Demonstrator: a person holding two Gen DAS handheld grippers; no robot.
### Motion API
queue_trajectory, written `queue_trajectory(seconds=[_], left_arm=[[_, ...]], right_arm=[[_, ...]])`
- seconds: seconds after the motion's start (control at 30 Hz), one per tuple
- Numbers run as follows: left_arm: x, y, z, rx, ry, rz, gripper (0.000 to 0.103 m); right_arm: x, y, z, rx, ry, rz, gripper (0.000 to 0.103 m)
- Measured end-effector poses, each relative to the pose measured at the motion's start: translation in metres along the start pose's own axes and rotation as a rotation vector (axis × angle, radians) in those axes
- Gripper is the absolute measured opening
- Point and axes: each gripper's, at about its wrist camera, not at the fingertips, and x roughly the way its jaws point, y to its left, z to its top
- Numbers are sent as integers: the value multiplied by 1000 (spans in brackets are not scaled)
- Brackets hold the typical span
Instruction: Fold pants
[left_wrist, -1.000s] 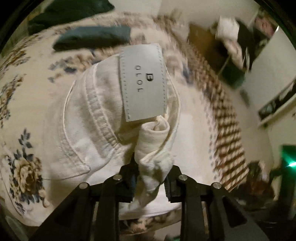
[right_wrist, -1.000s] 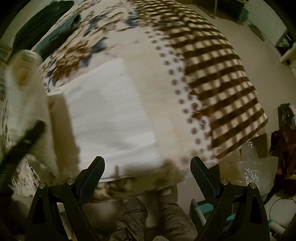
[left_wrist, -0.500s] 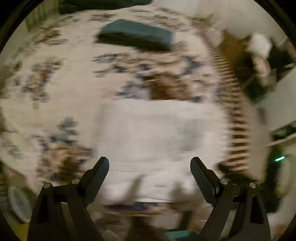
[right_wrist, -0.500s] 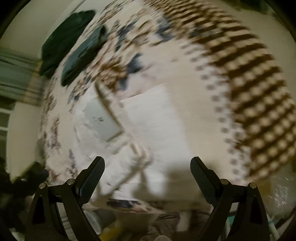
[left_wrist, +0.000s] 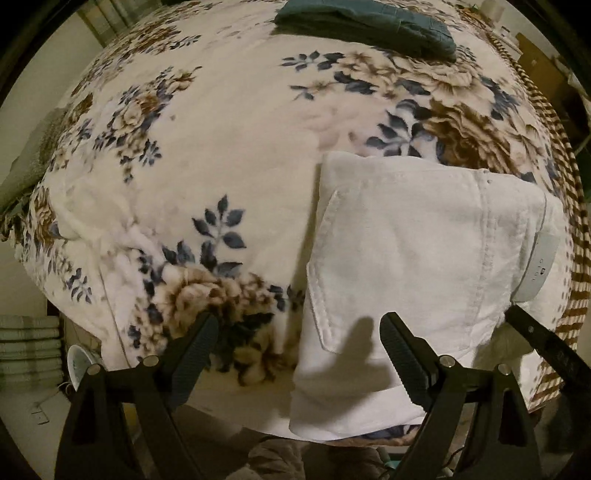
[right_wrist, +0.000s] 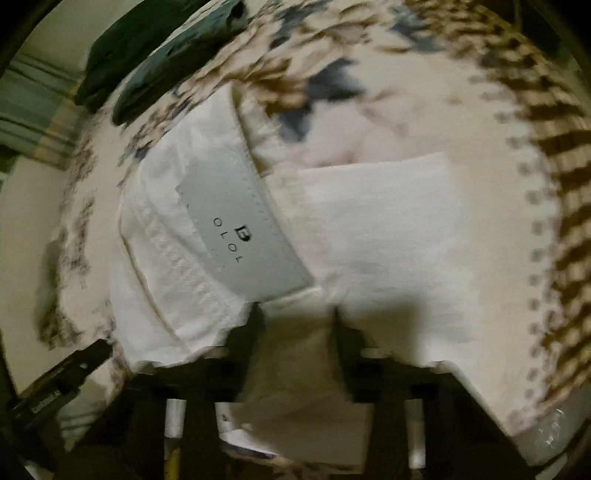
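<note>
White pants (left_wrist: 417, 266), folded on bed (left_wrist: 229, 122): right gripper (right_wrist: 295, 332) jaws closing on waistband edge; left gripper (left_wrist: 295, 354) gaping, empty. Next: final fold.

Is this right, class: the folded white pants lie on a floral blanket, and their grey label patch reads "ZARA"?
Not quite. The folded white pants do lie on the floral blanket, but the grey label patch reads "OLOL" under a small logo, not "ZARA". The right wrist view shows it.
</note>
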Motion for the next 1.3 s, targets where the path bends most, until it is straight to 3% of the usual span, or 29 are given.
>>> queue_trajectory(seconds=[0.27,0.43,0.53,0.63,0.67,0.7,0.73,0.77,0.9,1.07,1.2,1.27,1.3], left_arm=[[-11,-11,4,9,-9,-24,90],[-14,-18,5,-6,-16,-67,90],[-6,-28,3,0,-2,-82,90],[7,-38,2,8,12,-90,90],[11,-40,2,8,16,-93,90],[16,-43,3,7,29,-112,90],[20,-44,3,3,41,-130,90],[23,-44,4,-2,46,-140,90],[30,-44,12,-30,47,-239,90],[52,-58,22,-26,83,-412,90],[68,-67,23,-9,111,-477,90],[74,-62,23,-44,133,-529,90],[77,-58,21,-62,140,-552,90]], right_arm=[[-82,-10,-15,33,-140,-12,11],[-127,-70,-26,174,-203,-101,11],[-133,-121,-33,272,-181,-130,11],[-106,-147,-33,259,-97,-140,12],[-95,-153,-31,250,-56,-134,17],[-83,-161,-28,249,-1,-128,33],[-78,-167,-25,247,32,-112,48],[-81,-174,-22,256,28,-67,73],[-88,-189,-9,247,12,85,91],[-37,-206,11,228,146,258,92],[-17,-206,18,175,187,364,103],[-23,-203,20,173,206,545,102],[-26,-202,20,156,198,557,102]])
